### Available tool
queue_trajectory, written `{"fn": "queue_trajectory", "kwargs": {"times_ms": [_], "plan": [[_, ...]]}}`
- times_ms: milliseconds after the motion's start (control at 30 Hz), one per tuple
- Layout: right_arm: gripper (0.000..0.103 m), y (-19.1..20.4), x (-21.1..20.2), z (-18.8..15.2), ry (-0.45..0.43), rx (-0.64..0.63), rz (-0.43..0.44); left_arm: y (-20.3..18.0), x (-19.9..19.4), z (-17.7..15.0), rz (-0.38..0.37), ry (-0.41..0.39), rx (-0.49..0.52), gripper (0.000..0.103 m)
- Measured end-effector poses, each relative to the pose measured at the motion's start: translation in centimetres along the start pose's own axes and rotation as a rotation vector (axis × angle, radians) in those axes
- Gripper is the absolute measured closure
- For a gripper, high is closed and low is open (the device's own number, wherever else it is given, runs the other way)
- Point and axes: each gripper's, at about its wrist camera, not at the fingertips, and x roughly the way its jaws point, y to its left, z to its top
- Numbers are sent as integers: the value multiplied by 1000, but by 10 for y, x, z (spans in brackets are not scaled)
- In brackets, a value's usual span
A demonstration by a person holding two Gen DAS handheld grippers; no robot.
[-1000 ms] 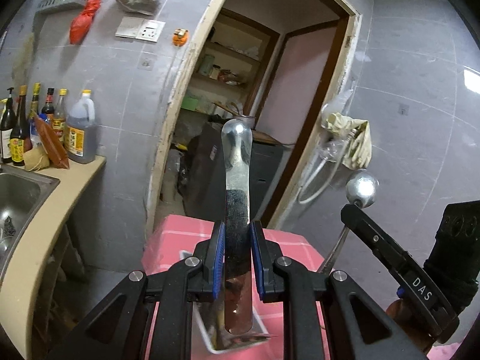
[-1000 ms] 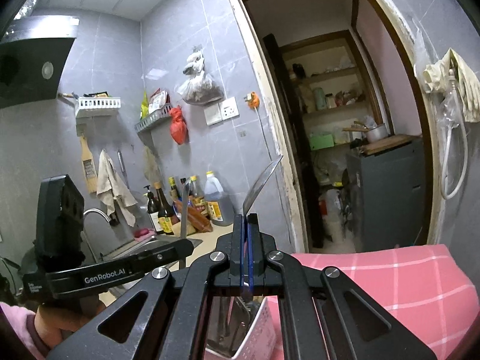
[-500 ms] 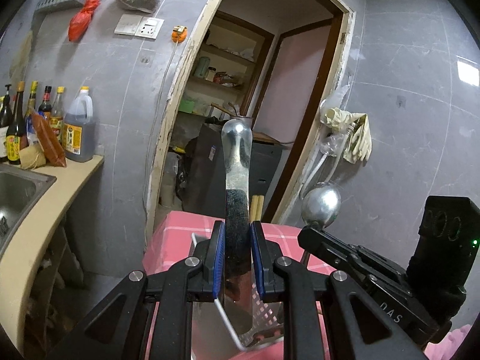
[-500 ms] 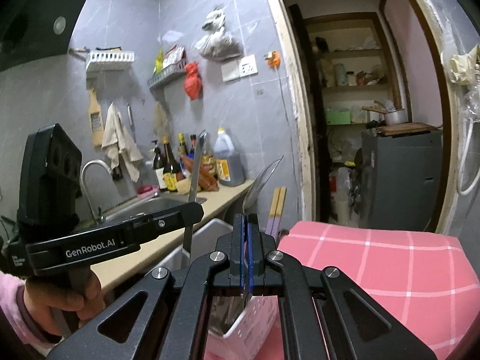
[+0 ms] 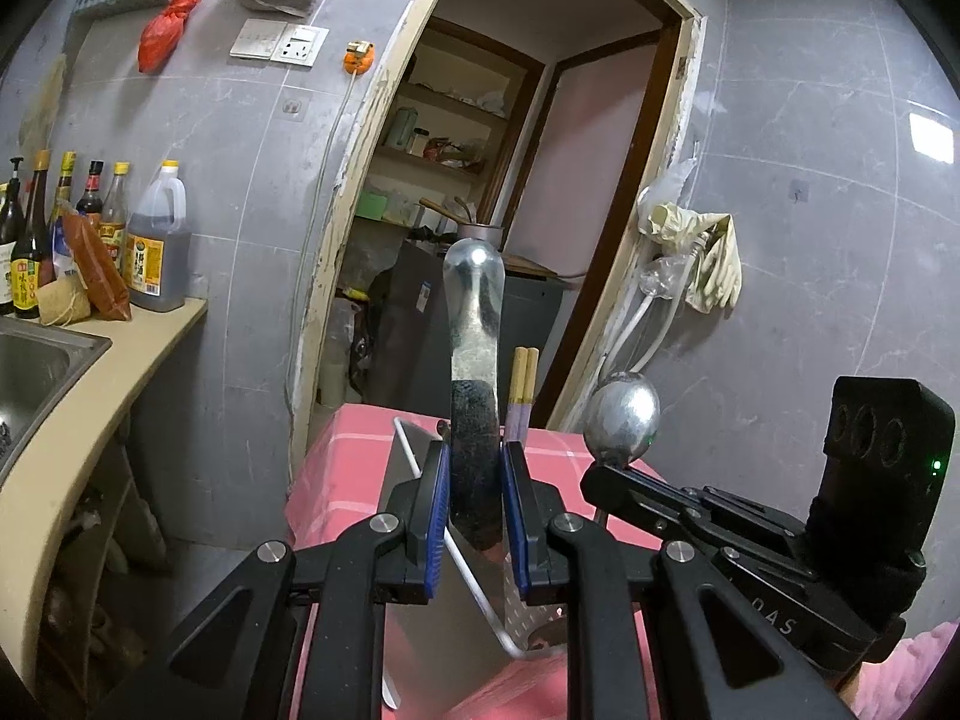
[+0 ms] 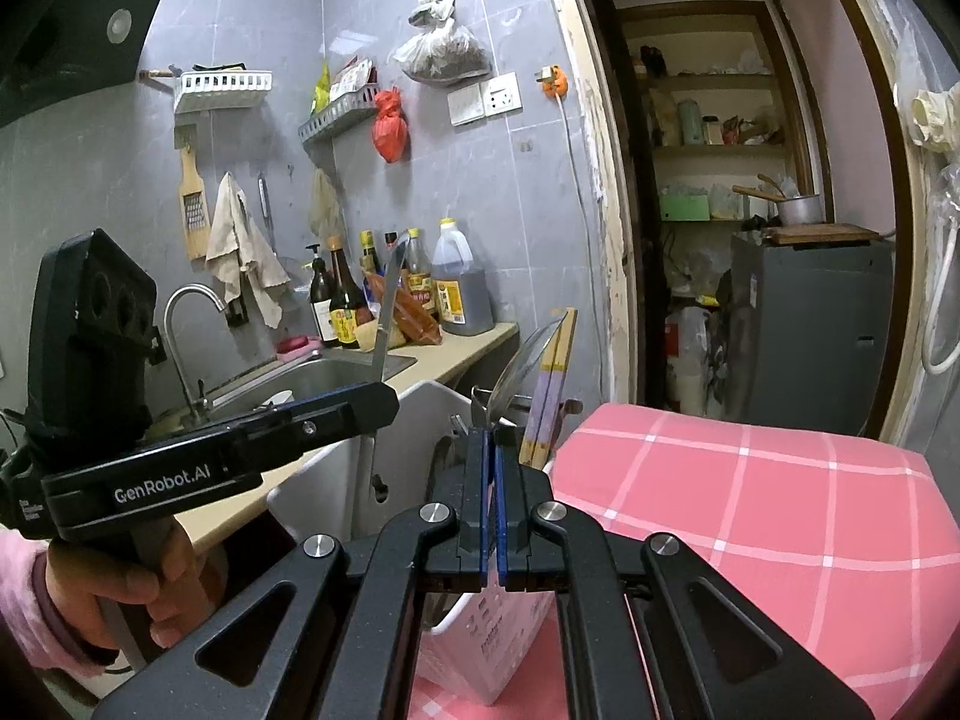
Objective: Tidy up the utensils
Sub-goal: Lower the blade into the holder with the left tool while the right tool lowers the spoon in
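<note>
My left gripper (image 5: 474,480) is shut on a cleaver's handle (image 5: 474,360), metal with a black grip, upright; its broad blade (image 5: 438,618) hangs down into a white utensil caddy (image 6: 420,420). My right gripper (image 6: 493,480) is shut on a steel spoon (image 6: 522,360), bowl up, over the same caddy; the spoon (image 5: 621,420) and right gripper (image 5: 606,474) show at the right of the left wrist view. Chopsticks (image 6: 555,378) stand in the caddy. The left gripper (image 6: 384,396) shows in the right wrist view.
The caddy stands on a pink checked tablecloth (image 6: 750,492). A counter with a steel sink (image 6: 312,372), tap (image 6: 186,324) and several sauce bottles (image 5: 90,240) lies to the left. A doorway to a pantry (image 5: 480,180) is behind.
Both grippers have lowered toward the caddy with their utensils. The spoon has come closer to the cleaver, and the chopsticks and caddy rim have come into view.
</note>
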Motion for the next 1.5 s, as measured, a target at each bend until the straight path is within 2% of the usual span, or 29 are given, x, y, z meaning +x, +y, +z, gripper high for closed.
{"fn": "queue_trajectory", "kwargs": {"times_ms": [300, 767, 967, 1500], "plan": [[101, 1, 1, -2, 12, 4, -3, 1, -2, 0, -3, 0, -1, 86], [101, 2, 3, -5, 34, 13, -15, 3, -3, 6, -56, -1, -6, 86], [100, 3, 2, -5, 35, 14, -16, 5, 1, 2, -59, 22, -13, 86], [99, 0, 5, -9, 51, 30, -24, 4, 0, -3, -72, 26, -19, 86]]}}
